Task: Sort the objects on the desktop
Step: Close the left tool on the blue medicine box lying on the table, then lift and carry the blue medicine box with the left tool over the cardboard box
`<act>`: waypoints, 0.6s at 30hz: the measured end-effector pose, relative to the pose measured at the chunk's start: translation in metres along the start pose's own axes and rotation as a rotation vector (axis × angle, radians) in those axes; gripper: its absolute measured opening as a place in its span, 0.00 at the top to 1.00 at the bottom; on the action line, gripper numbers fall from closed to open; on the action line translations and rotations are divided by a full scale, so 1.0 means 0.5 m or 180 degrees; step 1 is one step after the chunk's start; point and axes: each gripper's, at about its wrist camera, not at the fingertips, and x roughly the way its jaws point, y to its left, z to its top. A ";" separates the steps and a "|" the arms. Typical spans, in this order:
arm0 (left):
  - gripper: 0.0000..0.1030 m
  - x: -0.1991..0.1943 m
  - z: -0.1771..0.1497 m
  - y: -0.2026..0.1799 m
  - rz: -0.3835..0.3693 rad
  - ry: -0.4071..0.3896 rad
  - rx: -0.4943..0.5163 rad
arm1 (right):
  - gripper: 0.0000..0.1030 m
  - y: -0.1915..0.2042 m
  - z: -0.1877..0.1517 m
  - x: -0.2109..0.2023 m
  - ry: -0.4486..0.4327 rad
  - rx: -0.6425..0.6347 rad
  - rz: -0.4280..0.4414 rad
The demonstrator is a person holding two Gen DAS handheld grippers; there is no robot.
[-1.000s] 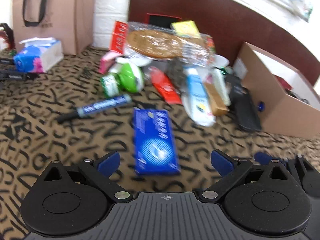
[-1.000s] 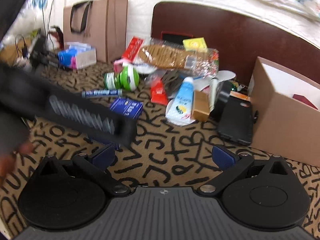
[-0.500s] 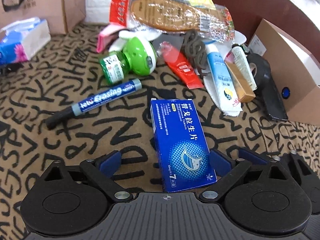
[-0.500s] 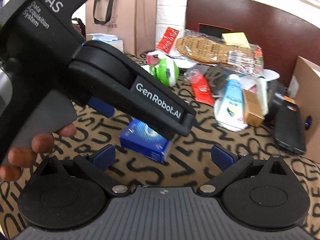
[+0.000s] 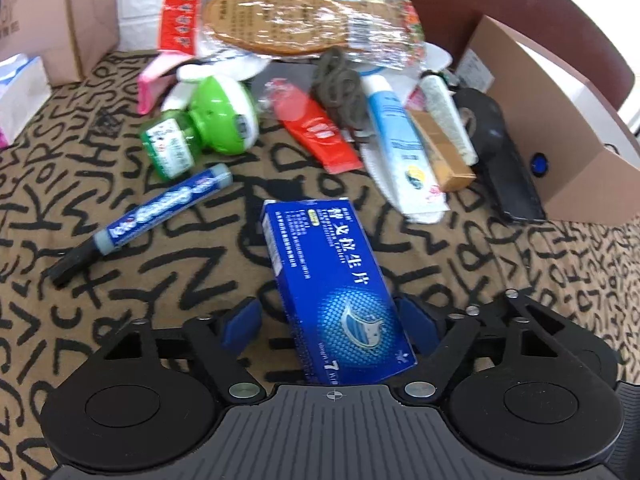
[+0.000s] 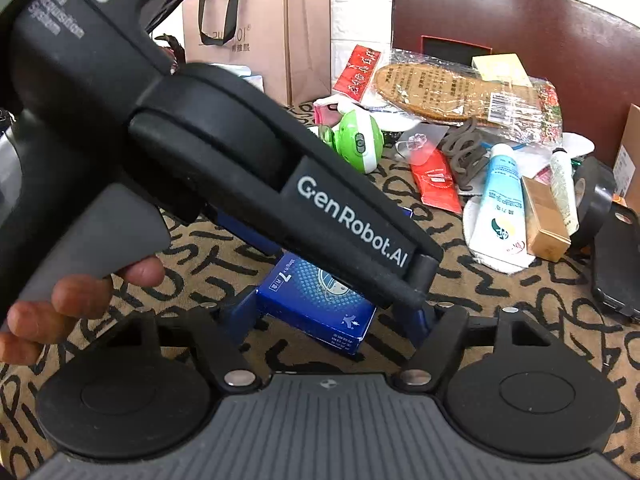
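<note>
Left wrist view is showing the left gripper sitting low over the patterned cloth with the blue medicine box lying flat between its blue fingertips. The jaws are spread, and I'm seeing a gap on the left side of the box, so nothing is being pinched. On the right side I can't tell whether the pad is touching.

Beyond the box, a blue marker is lying diagonally off to the left, and a green round gadget with its little green bottle is sitting behind that. Further back, a heap is piling up: a red sachet, a white and blue tube, a small gold box and a bagged insole. A cardboard box is standing at the far right.

Right wrist view is looking across at the same box from its short end. The right gripper is hovering just beside it with jaws spread too, gripping nothing. The left gripper's black body is filling the left half, with the person's fingers wrapping its handle.
</note>
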 end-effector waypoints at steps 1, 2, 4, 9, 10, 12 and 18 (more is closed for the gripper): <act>0.22 0.001 0.000 -0.005 -0.0039 0.0015 0.0004 | 0.26 -0.002 -0.002 -0.004 0.0004 -0.0003 -0.0012; 0.23 0.002 -0.001 -0.013 -0.0084 0.0031 0.0013 | 0.26 -0.005 -0.005 -0.009 0.0006 -0.0004 -0.0026; 0.28 0.004 -0.002 -0.032 -0.0188 0.0060 0.0044 | 0.26 -0.013 -0.013 -0.021 0.0018 0.0007 -0.0066; 0.30 0.013 -0.013 -0.100 -0.0436 0.0116 0.0203 | 0.28 -0.035 -0.040 -0.069 0.0054 0.0014 -0.0274; 0.31 0.015 -0.016 -0.117 -0.0498 0.0132 0.0248 | 0.29 -0.042 -0.049 -0.082 0.0061 0.0023 -0.0330; 0.30 0.020 -0.022 -0.152 -0.0616 0.0165 0.0330 | 0.31 -0.058 -0.063 -0.104 0.0076 0.0078 -0.0440; 0.22 0.033 -0.041 -0.245 -0.0639 0.0174 0.0633 | 0.31 -0.102 -0.111 -0.174 0.0072 0.0332 -0.0697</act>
